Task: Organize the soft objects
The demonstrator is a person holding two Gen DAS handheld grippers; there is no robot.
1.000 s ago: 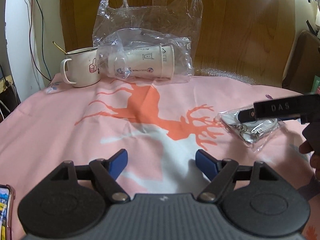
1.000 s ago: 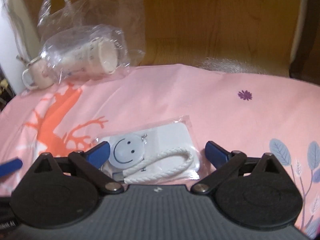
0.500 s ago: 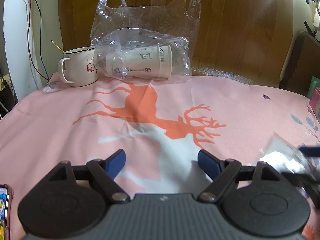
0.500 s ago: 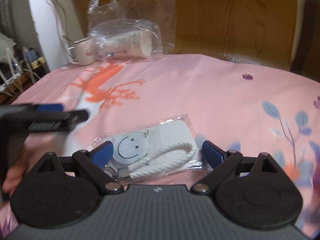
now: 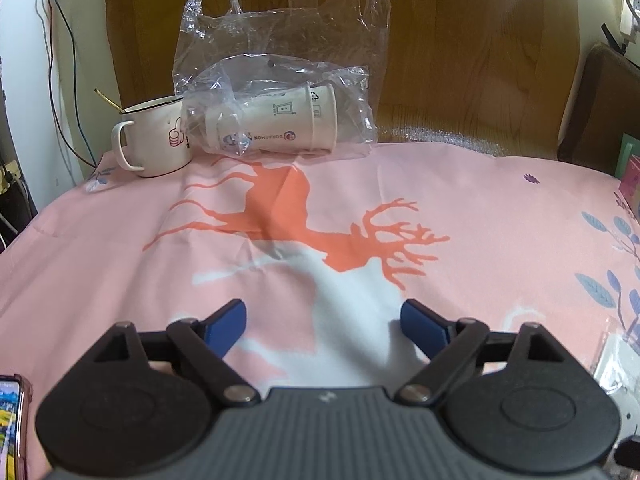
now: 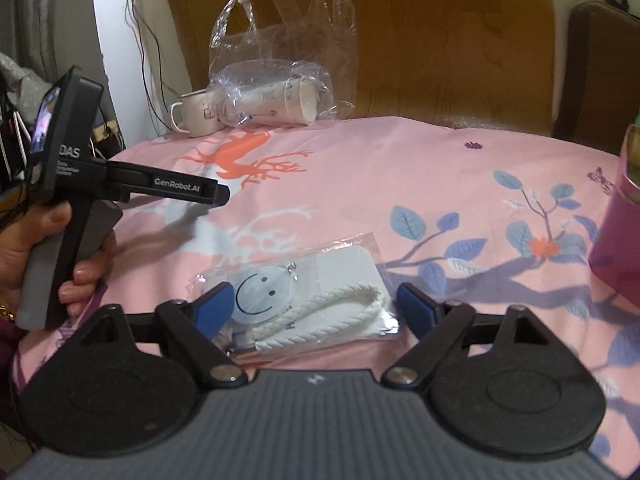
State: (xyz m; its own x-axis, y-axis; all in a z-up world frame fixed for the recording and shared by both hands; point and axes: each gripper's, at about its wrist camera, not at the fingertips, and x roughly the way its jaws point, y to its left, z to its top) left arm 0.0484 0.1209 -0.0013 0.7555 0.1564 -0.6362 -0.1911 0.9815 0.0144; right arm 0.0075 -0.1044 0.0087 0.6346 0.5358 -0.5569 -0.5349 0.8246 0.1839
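Right gripper (image 6: pixel 312 304) closing around the packaged smiley keychain (image 6: pixel 296 300)
Pads not gripping it; left gripper (image 5: pixel 324 324) at nine o'clock, opening, holding nothing.

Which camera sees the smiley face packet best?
The right wrist view: the smiley face packet lies whole and close, between the closing right gripper's fingers. The left wrist view catches only a plastic corner at its right edge.
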